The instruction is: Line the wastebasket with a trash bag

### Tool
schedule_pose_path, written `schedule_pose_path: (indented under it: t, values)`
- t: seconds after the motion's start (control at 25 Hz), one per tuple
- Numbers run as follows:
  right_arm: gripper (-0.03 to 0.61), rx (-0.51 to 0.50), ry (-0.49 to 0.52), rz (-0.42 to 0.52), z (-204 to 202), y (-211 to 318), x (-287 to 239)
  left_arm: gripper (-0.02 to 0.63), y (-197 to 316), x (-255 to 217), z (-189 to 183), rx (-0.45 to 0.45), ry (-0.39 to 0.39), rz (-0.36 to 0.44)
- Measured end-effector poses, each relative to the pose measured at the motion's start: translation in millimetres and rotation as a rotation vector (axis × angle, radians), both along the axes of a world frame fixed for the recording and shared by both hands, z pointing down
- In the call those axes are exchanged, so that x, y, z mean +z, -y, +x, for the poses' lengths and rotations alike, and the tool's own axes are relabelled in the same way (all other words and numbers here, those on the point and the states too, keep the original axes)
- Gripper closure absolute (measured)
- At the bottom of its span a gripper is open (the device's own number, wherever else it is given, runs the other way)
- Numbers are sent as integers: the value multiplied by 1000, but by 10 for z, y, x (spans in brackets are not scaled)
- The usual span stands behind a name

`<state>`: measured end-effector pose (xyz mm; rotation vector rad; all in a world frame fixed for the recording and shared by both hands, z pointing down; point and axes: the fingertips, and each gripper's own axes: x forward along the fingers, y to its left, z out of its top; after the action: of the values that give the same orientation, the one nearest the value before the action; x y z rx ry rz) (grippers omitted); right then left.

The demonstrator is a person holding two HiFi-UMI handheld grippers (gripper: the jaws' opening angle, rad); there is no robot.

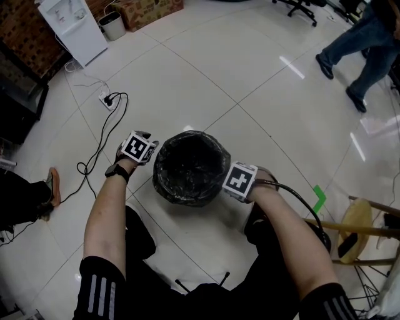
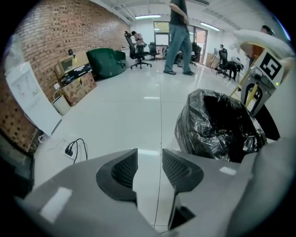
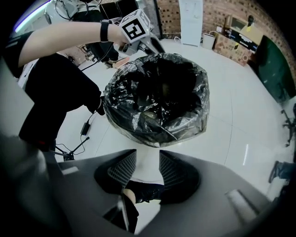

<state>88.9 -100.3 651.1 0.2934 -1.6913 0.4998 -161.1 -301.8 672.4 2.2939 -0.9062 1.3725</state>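
The wastebasket [image 1: 190, 167] stands on the white tiled floor with a black trash bag [image 3: 157, 92] inside it, the crinkled edge folded out over the rim. My left gripper [image 1: 142, 144] sits just left of the basket. In the left gripper view its jaws [image 2: 149, 157] stand apart with only floor between them, and the bagged basket [image 2: 219, 127] lies to their right. My right gripper [image 1: 240, 181] is close against the basket's right side. Its jaws [image 3: 148, 159] are apart over bare floor, just short of the bag's draped edge; something dark shows low in the gap.
A power strip with a black cable [image 1: 107, 100] lies left of the basket. A white cabinet [image 1: 72, 25], small bin [image 1: 112, 25] and cardboard box [image 1: 150, 9] stand at the back left. A person [image 1: 356, 50] walks at back right; a wooden stool [image 1: 362, 225] is at right.
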Motion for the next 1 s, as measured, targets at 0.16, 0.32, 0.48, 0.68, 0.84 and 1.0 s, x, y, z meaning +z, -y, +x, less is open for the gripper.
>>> schedule_pose_path:
  t: [0.16, 0.32, 0.48, 0.68, 0.84, 1.0]
  values:
    - [414, 1, 0, 5, 28, 19, -100, 454, -15, -242, 54, -22, -131, -16]
    - [414, -8, 56, 53, -116, 106, -269, 459, -149, -274, 257, 30, -186, -49]
    - [414, -15, 104, 124, -239, 245, -431, 471, -169, -172, 234, 9, -183, -71]
    - [414, 13, 119, 199, -242, 400, -583, 471, -171, -52, 238, 25, -142, -92]
    - [415, 32, 181, 308, -360, 610, -806, 453, -145, 31, 135, 27, -47, -59]
    - [461, 76, 278, 470, -492, 876, -1219, 453, -38, -191, -150, -13, 37, 23]
